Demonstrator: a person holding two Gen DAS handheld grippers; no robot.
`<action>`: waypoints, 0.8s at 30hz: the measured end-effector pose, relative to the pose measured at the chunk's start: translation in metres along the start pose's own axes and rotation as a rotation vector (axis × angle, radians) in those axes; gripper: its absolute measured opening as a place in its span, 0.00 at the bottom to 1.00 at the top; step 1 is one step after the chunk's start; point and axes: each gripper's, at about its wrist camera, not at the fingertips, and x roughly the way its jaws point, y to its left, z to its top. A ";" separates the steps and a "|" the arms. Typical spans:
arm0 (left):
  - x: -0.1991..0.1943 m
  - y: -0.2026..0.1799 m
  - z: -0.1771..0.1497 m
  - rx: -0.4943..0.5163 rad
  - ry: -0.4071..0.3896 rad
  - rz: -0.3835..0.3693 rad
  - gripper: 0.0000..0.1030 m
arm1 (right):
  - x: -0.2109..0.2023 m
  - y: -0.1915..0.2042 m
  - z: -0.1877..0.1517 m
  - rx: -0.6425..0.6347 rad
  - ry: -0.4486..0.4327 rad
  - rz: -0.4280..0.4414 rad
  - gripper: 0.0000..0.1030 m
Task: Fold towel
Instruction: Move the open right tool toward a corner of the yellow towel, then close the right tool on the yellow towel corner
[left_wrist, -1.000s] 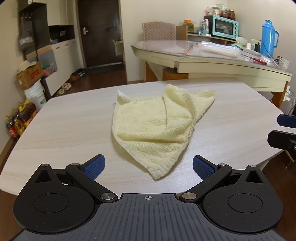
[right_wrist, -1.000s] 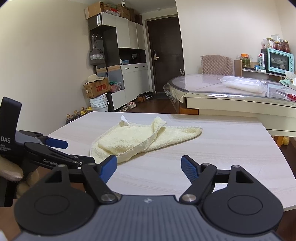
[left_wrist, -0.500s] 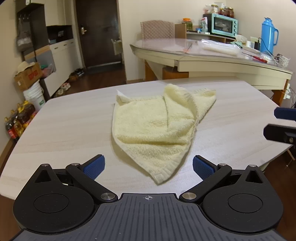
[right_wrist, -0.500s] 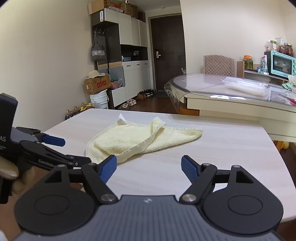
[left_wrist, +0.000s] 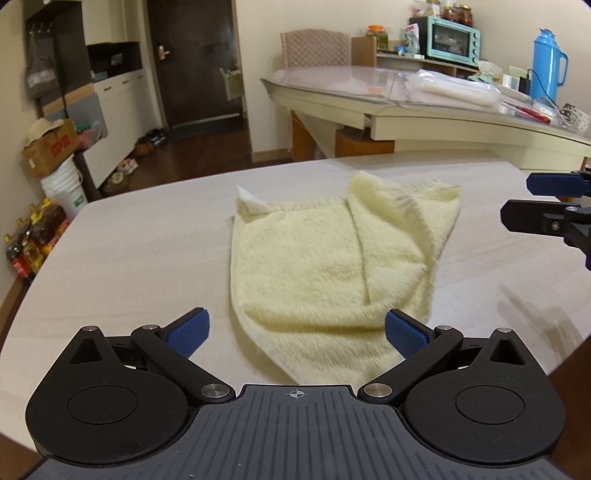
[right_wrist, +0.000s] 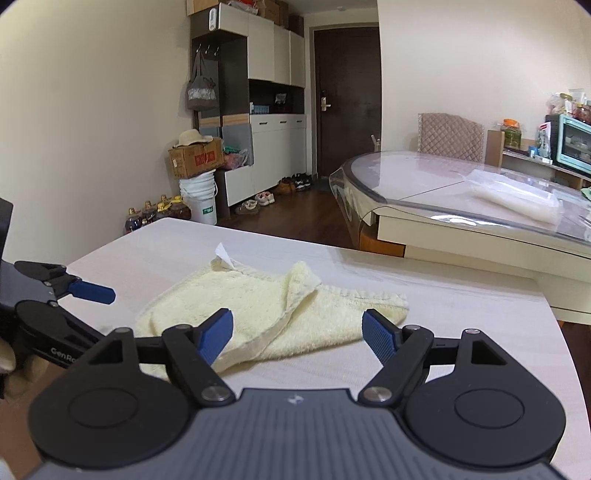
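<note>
A pale yellow towel lies crumpled on the light wooden table, with one flap folded over its right side and a white label sticking up at its far left corner. My left gripper is open and empty, its blue pads straddling the towel's near corner just above it. My right gripper is open and empty, low over the towel's right side. Each gripper shows in the other's view: the right one at the right edge, the left one at the left edge.
A second table with a glass top stands beyond the towel table, carrying a plastic-wrapped roll, a teal oven and a blue thermos. A white bucket, cardboard box and bottles stand on the floor at the left.
Both grippers have moved forward and lower toward the towel. The left gripper's pads now flank the towel's near corner. The towel has not moved.
</note>
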 end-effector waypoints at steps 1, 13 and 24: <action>0.002 0.001 0.002 0.000 0.001 -0.001 1.00 | 0.004 0.000 0.001 -0.001 0.005 0.003 0.77; 0.032 0.019 0.019 -0.002 0.009 -0.004 1.00 | 0.051 -0.007 0.015 0.002 0.057 0.035 0.77; 0.048 0.039 0.027 -0.013 0.012 0.026 1.00 | 0.107 -0.022 0.033 0.024 0.124 0.067 0.67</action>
